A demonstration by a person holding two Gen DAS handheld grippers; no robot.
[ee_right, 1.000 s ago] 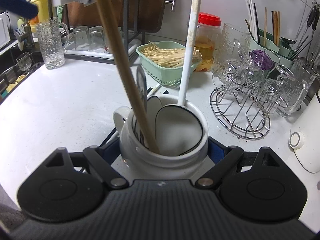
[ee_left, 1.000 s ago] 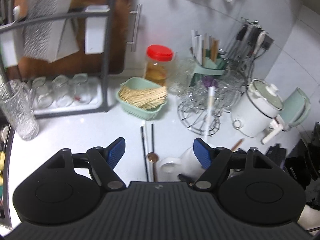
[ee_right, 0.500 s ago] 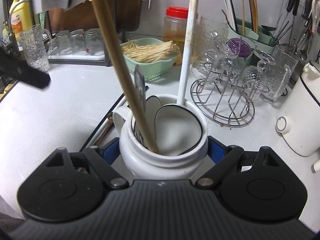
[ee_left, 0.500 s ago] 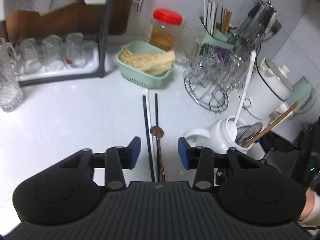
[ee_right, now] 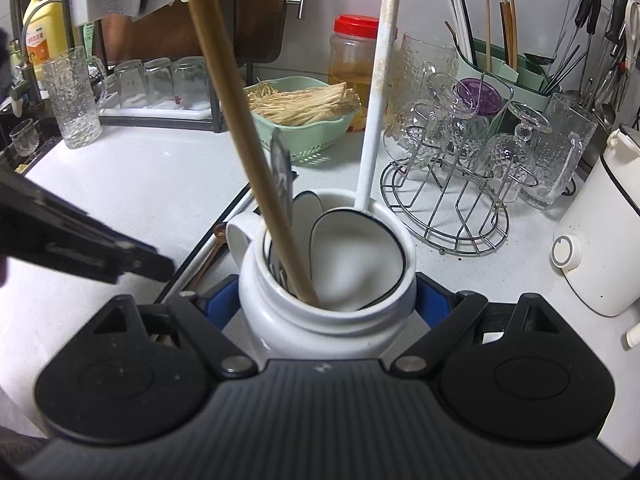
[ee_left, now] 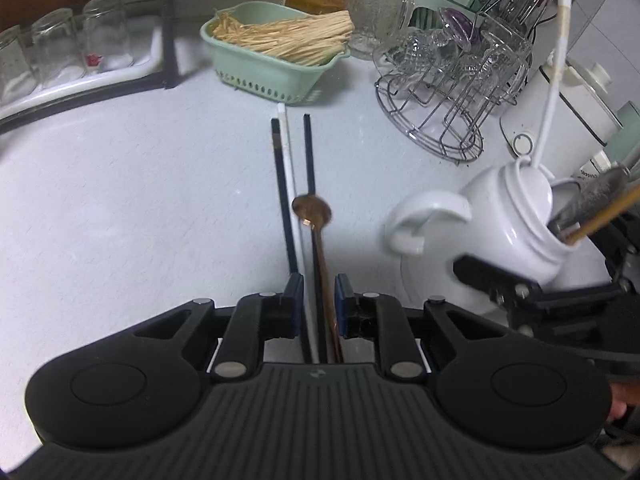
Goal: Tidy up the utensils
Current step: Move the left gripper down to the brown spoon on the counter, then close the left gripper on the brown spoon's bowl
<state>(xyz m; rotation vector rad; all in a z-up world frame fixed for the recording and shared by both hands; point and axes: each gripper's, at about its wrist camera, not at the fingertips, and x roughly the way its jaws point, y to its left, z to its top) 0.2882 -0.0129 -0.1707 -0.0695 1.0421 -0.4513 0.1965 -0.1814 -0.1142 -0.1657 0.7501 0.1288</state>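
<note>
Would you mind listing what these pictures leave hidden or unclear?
- Left wrist view: the handle ends of the spoon and chopsticks pass under the left gripper; pad contact is unclear.
- Right wrist view: the jar base is hidden by the right gripper.
- Left wrist view: jar contents are blurred and cut off by the edge.

The left claw's (ee_left: 316,300) body hides the near ends of the copper spoon (ee_left: 314,216) and chopsticks (ee_left: 282,184)

Jug (ee_right: 328,312): glossy white ceramic, looking smooth. Spoon (ee_left: 313,210): shiny copper-tone metal. Basket (ee_left: 272,68): matt green plastic. Rack (ee_left: 440,120): gleaming wire. Desk (ee_left: 120,200): showing smooth white w/ faint speckle.
</note>
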